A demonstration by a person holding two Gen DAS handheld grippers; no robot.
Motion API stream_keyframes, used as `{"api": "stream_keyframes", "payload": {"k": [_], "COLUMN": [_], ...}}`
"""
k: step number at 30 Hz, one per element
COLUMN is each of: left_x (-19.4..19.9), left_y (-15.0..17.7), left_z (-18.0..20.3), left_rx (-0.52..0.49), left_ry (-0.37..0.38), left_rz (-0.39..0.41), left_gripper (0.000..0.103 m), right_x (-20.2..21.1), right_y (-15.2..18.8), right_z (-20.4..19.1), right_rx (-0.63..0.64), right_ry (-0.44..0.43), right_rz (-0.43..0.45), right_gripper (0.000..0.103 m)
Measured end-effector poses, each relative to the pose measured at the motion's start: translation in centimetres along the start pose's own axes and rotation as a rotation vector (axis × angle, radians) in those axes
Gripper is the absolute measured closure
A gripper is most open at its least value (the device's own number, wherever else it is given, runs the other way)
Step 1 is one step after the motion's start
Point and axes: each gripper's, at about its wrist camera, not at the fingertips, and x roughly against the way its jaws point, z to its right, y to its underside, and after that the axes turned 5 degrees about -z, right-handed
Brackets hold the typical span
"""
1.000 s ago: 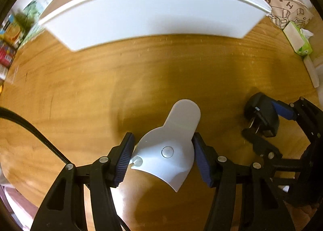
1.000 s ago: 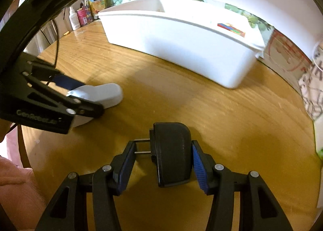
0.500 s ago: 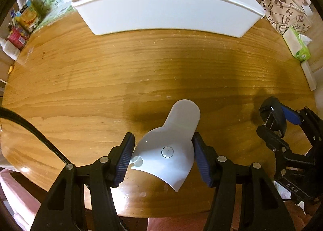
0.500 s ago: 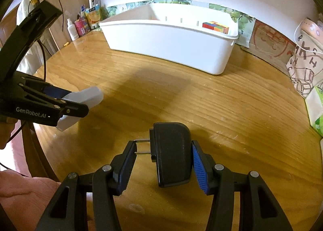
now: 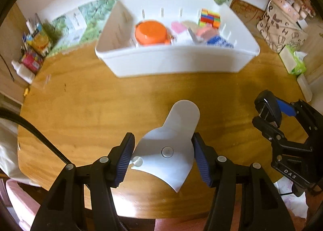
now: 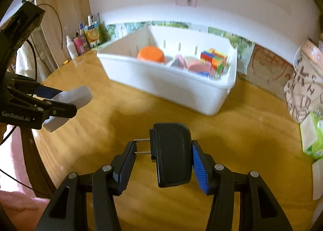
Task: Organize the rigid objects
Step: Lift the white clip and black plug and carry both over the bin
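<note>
My left gripper (image 5: 162,155) is shut on a flat white plastic piece (image 5: 171,146) with a rounded tab, held above the wooden table (image 5: 90,109). My right gripper (image 6: 163,162) is shut on a black plug adapter (image 6: 173,154), its two metal prongs pointing left against the left pad. Each gripper shows in the other view: the right gripper (image 5: 268,118) with the adapter at the right, the left gripper (image 6: 50,101) with the white piece (image 6: 76,97) at the left. Beyond them stands a white bin (image 5: 175,63), also (image 6: 171,87), holding an orange round thing (image 5: 152,33), a colourful cube (image 5: 210,18) and other items.
Bottles and packets (image 5: 32,53) crowd the table's far left by the wall. A printed tote bag (image 5: 282,27) and a green tissue pack (image 5: 294,61) sit at the right. The table's near edge (image 5: 141,214) lies just below the left gripper. A black cable (image 5: 34,132) crosses at left.
Both grippers have risen with their objects still held, so the table and bin look farther away. The bin's inside has come into view.
</note>
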Motion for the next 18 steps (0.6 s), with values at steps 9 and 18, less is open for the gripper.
{"api": "stream_keyframes", "payload": {"k": [9, 18], "left_x": [3.2, 4.9], "left_y": [-4.5, -9.6], "left_z": [-1.8, -3.6], "left_rx": [-0.067, -0.137], "left_ry": [0.004, 0.042], "left_rz": [0.100, 0.167], "left_gripper": [0.042, 0.042], "right_x": [0.4, 0.0], "right_y": [-5.5, -10.6], "right_z": [0.2, 0.2], "right_rx": [-0.017, -0.067], "right_ry": [0.047, 0.094], "right_rz": [0.076, 0.125], "right_gripper": [0.049, 0.049]}}
